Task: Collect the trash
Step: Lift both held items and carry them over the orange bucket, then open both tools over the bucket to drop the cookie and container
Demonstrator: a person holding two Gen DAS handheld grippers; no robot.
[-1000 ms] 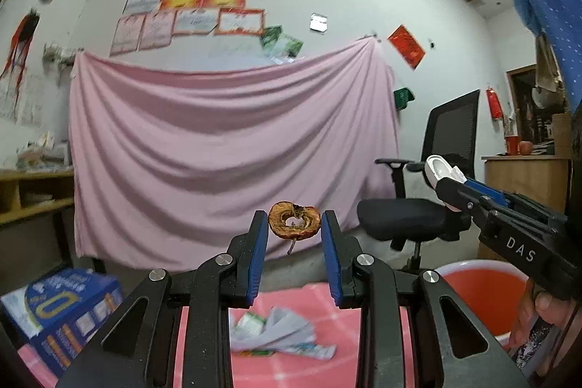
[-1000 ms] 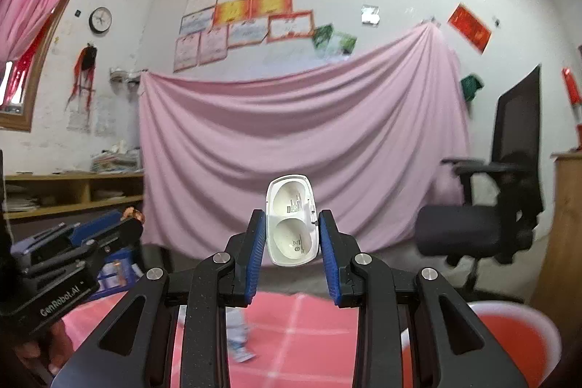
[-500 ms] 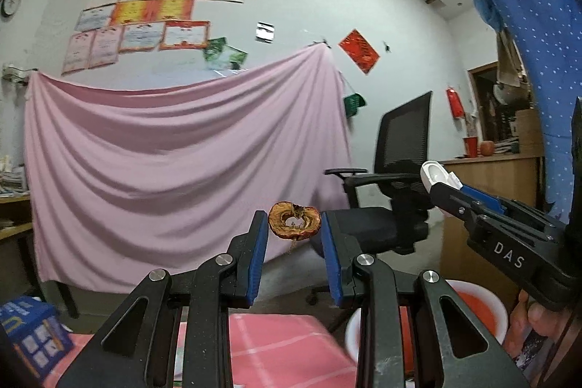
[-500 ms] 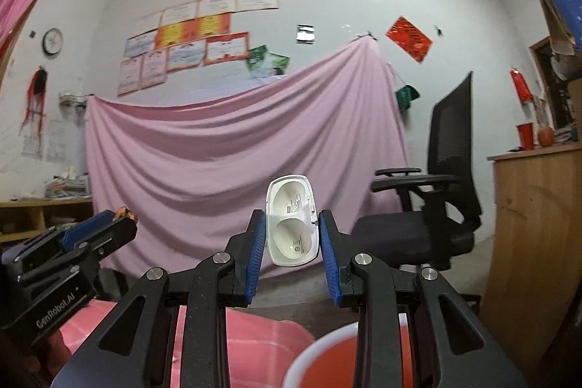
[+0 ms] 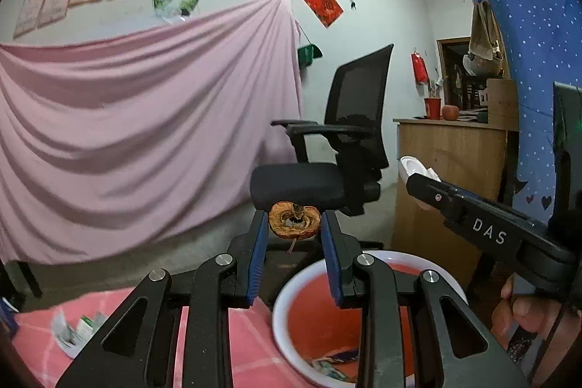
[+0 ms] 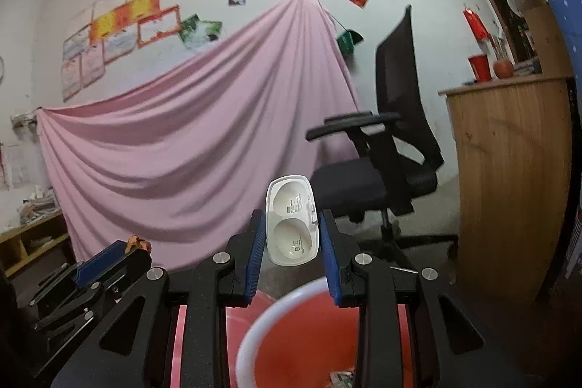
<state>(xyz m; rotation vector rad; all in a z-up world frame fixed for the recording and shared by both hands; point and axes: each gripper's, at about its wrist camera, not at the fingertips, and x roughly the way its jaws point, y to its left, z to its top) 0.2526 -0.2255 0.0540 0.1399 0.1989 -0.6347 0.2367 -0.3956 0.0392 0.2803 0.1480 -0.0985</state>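
1. Trash left on the pink checked tablecloth (image 5: 225, 344) at far left is a small heap of crumpled paper wrappers (image 5: 78, 326), lying well apart from the bin.
2. Left gripper (image 5: 294, 235): its blue-padded jaws are clamped on a browned, dried-out apple core (image 5: 294, 224), stem hanging down. A second ago this view showed the cloth and papers under the jaws; now the core hangs near the far rim of the bin, so the carry looks nearly finished.
3. Red plastic bin with a white rim (image 5: 287, 286): it fills the lower middle of both wrist views. Inside, a few scraps of printed wrapper (image 5: 329, 366) lie on the bottom; nothing else can be made out.
4. Right gripper (image 6: 291, 239): its jaws pinch a white moulded plastic tray with two round hollows (image 6: 291, 220), held upright. It too has swung across from over the cloth and now sits above the near rim of the bin (image 6: 254, 326).
5. Judgement: both pieces are in hand and close to the drop point. The tray seems better placed for release than the core, which may need to come a little further over the opening. The papers remain to be fetched.
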